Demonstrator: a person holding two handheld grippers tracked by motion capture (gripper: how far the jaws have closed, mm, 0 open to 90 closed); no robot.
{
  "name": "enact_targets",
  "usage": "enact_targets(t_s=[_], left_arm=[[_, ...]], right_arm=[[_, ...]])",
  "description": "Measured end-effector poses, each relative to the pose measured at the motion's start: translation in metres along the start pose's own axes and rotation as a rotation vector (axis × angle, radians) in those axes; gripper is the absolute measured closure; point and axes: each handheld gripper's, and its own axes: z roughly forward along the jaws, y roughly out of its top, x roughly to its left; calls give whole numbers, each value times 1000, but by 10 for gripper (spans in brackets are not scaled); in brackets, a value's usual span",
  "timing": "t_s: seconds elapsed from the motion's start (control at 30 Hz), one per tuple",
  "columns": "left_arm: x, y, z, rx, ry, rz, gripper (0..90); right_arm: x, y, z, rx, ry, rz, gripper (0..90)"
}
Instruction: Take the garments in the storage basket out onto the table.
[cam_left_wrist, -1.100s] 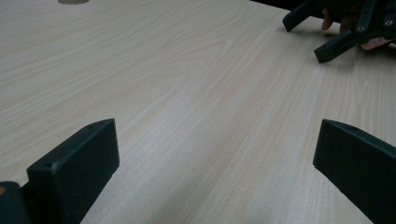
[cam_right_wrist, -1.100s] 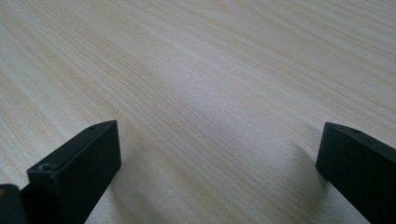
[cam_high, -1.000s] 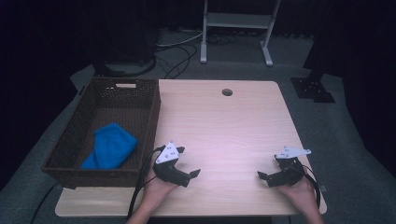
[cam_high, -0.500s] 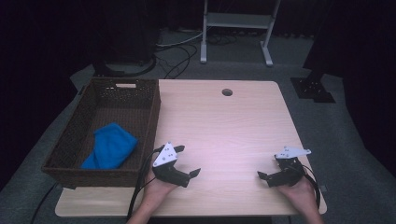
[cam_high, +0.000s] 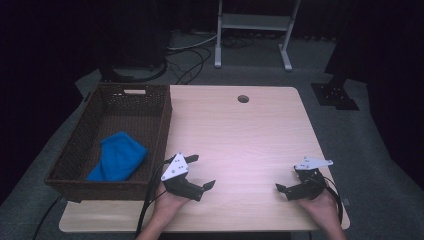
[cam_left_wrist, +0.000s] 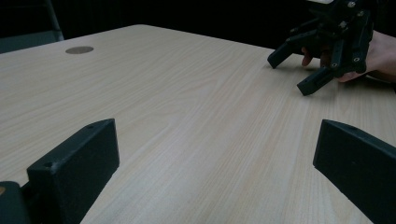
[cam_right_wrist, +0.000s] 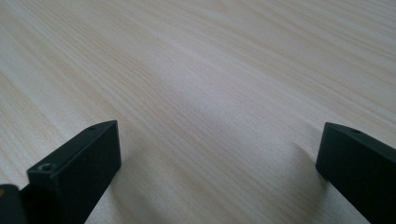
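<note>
I hold the left gripper (cam_high: 200, 172) and right gripper (cam_high: 289, 186) low over the desk (cam_high: 240, 135) near its front edge, well apart, each with its jaws spread wide and empty. The blue cloth (cam_high: 119, 156) lies in the wicker basket (cam_high: 165, 112), just left of my left gripper.

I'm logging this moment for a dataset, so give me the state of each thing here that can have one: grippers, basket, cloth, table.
left gripper: jaws open, nothing between them, held low over the table.
right gripper: jaws open, nothing between them, low over the table.
wicker basket: upright at the table's left edge, holding the cloth.
blue cloth: crumpled, lying inside the basket.
table: bare wood between the grippers.
</note>
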Motion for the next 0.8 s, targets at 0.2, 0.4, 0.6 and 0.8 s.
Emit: enact_targets(t_s=[0.2, 0.4, 0.6, 0.8], left_arm=[[0, 2, -3, -33, -7, 0, 0], [1, 3, -6, -50, -1, 5, 0], [2, 4, -8, -59, 4, 5, 0], [5, 6, -10, -63, 7, 2, 0]], right_arm=[[0, 0, 0, 0, 0, 0, 0], [0, 0, 0, 0, 0, 0, 0], [0, 0, 0, 0, 0, 0, 0], [0, 0, 0, 0, 0, 0, 0]])
